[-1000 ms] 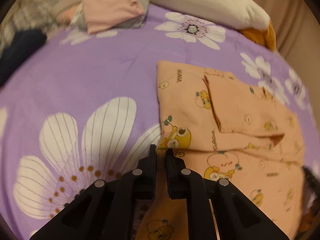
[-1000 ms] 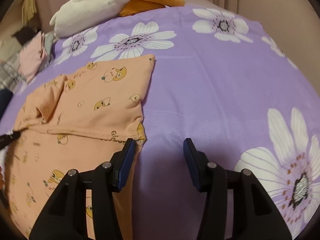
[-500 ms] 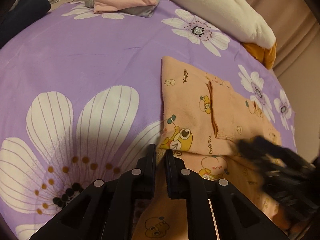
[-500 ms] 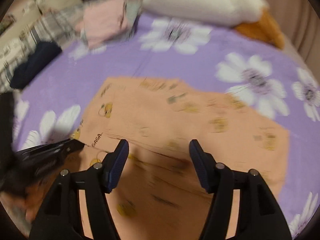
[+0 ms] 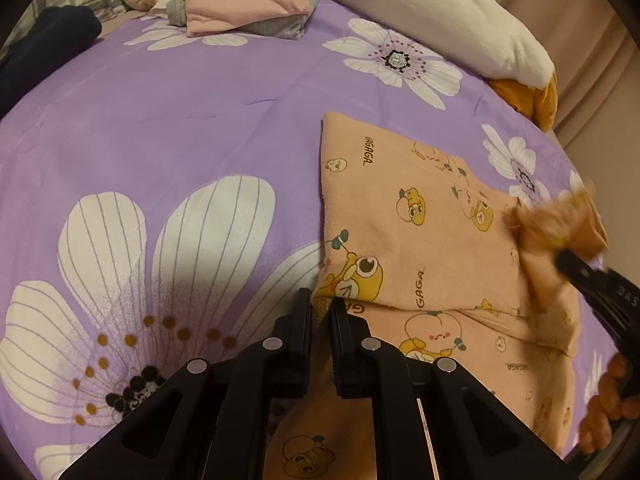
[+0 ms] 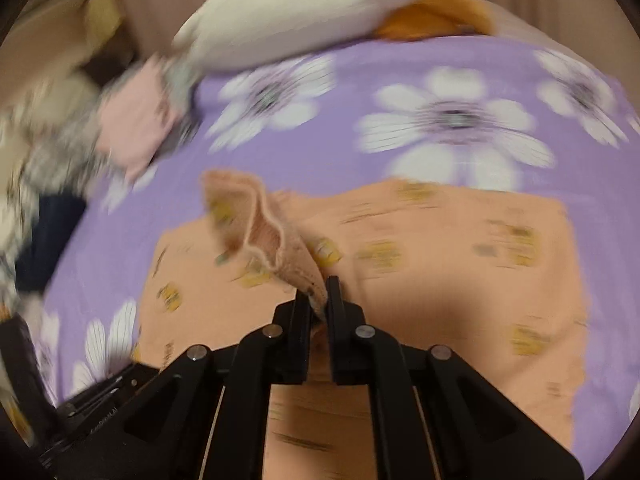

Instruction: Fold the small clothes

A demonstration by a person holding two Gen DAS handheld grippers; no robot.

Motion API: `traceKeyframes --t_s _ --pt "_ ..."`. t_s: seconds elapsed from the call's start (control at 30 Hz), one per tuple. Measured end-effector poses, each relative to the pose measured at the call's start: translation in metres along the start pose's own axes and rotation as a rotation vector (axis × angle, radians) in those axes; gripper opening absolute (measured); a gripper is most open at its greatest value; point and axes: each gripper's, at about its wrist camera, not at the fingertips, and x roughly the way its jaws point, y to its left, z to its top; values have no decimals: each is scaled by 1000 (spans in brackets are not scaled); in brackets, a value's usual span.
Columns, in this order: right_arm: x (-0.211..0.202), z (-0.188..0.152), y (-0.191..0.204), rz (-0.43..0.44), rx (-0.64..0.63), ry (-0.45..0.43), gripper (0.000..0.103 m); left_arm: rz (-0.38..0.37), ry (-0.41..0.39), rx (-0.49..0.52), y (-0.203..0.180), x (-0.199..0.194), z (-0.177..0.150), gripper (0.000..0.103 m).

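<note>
The orange garment (image 5: 420, 240) bears the printed word "GAGA" several times: ahead and to the right of the left gripper (image 5: 320, 308), beside the cartoon figures, once just past its fingertips, and "GAGAGA" farther off near the cloth's far left corner

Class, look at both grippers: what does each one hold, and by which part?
Left gripper pinches the orange garment at its near-left folded corner. Right gripper, jaws just closed, grips a lifted cuff-like end of it.
</note>
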Motion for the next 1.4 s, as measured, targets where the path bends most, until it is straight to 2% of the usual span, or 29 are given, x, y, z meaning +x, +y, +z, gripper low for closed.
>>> traceKeyframes --t_s 0.07,0.13,0.23,0.33,0.37,0.43,0.53,0.6,0.7,0.8,0.87,0.9,1.0,1.1,1.17,1.2,1.27,1.33,1.4 --pt "-11 -2 -35 -30 104 -12 6 8 -5 2 -1 0 -1 10" --pt "-13 -7 -64 -14 196 17 5 12 -12 2 -1 0 -1 10" --pt "-20 -17 -81 -17 261 3 5 5 -13 -10 0 0 -1 10" --pt "-22 -18 -97 36 353 -7 5 -6 -11 -19 3 1 0 10" --pt "-23 -20 -101 27 371 -13 5 -5 -13 -18 3 0 -1 10" --pt "-24 -24 -103 -9 372 -9 5 4 -16 -6 2 0 0 10" --pt "-28 -31 -107 16 379 -8 5 20 -25 10 0 1 0 10" --pt "-22 -28 -106 -3 355 22 6 18 -23 13 0 1 1 10" --pt "-21 -34 -111 -17 356 32 6 -14 -11 -6 5 1 3 10" --pt "-21 -37 -116 -29 356 51 4 -78 7 -50 14 -1 4 10" --pt "-28 -38 -116 -33 329 57 6 -114 31 -64 19 -4 5 10" --pt "-32 -38 -117 -43 319 59 11 -129 40 -80 22 -8 5 10" --pt "-52 -41 -120 -28 289 49 13 -119 50 -123 27 -31 0 11" --pt "-74 -43 -120 -34 221 17 14 -79 -82 -26 15 -67 -11 11" --pt "-82 -44 -118 -59 178 -13 15 -94 -135 8 4 -78 -15 11" --pt "-83 -44 -118 -65 170 -27 14 -112 -138 12 0 -76 -15 11" --pt "-77 -42 -118 -67 170 -21 14 -125 -92 17 -7 -60 -13 11" --pt "-67 -40 -116 -84 173 -5 14 -88 -25 33 -14 -34 -12 11" --pt "-63 -39 -112 -94 171 4 14 -26 -5 84 -22 -20 -14 11"
